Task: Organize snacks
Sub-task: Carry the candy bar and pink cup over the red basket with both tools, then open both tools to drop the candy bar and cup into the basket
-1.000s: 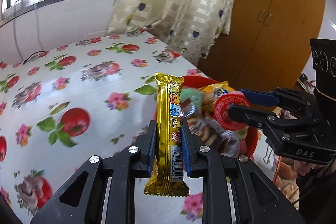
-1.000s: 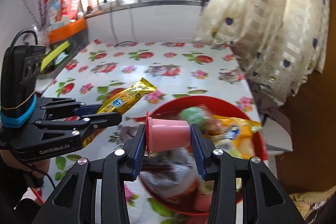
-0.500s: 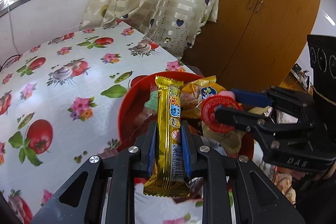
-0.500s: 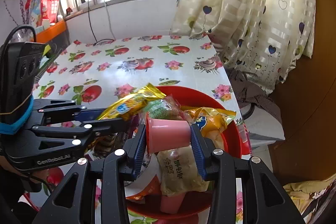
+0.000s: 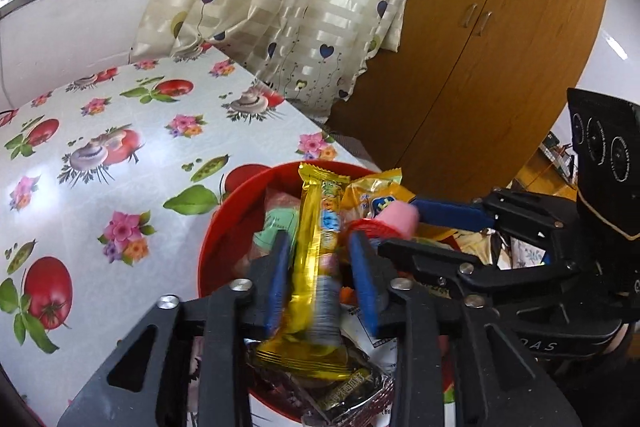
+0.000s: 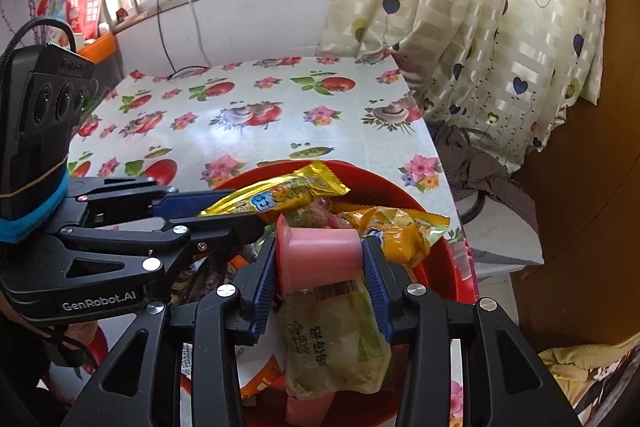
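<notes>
Foil-wrapped, light and slick, the gold bar (image 5: 318, 259) slips between the left gripper's (image 5: 320, 279) opening jaws above the red bowl (image 5: 216, 239), while the right gripper (image 6: 320, 267), jaws starting to part, pinches the thin-walled pink cup (image 6: 320, 253) end to end.

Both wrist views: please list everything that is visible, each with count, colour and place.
red bowl: one, red, on the table near its edge, full of snacks
gold snack bar: one, gold-yellow, over the bowl, between the left gripper's opening jaws, pads apart from it
pink jelly cup: one, pink, over the bowl, between the right gripper's pads, jaws opening
orange-yellow packet: one, in the bowl, far side
pale green packet: one, in the bowl, under the cup
tablecloth: one, white with tomatoes and flowers, covers the table
curtain: one, cream with hearts, right of the window
wardrobe: one, brown wood, behind the table
left gripper: one, black with blue pads
right gripper: one, black with blue pads
</notes>
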A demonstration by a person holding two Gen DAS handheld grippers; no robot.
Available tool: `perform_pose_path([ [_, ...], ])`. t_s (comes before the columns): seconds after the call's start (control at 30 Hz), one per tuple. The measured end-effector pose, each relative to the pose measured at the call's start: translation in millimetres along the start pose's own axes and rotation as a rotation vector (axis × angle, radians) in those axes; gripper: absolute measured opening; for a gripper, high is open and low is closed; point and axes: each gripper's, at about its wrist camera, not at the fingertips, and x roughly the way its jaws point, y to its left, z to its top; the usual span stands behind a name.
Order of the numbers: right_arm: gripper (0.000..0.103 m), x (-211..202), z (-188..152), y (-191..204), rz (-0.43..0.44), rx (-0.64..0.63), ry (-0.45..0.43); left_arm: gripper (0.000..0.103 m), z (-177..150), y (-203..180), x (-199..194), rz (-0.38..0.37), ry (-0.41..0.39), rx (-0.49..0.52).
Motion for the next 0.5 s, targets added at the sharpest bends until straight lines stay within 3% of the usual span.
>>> perform_pose_path([
  [0.23, 0.044, -8.0, 0.8, 1.0, -0.001, 0.006, -0.016, 0.046, 2.1, 3.0, -12.3, -0.005, -0.032, -0.006],
  [0.5, 0.048, -29.0, -1.6, 0.3, -0.014, 0.027, -0.054, 0.048, 2.4, 1.4, -35.1, 0.044, -0.064, 0.000],
])
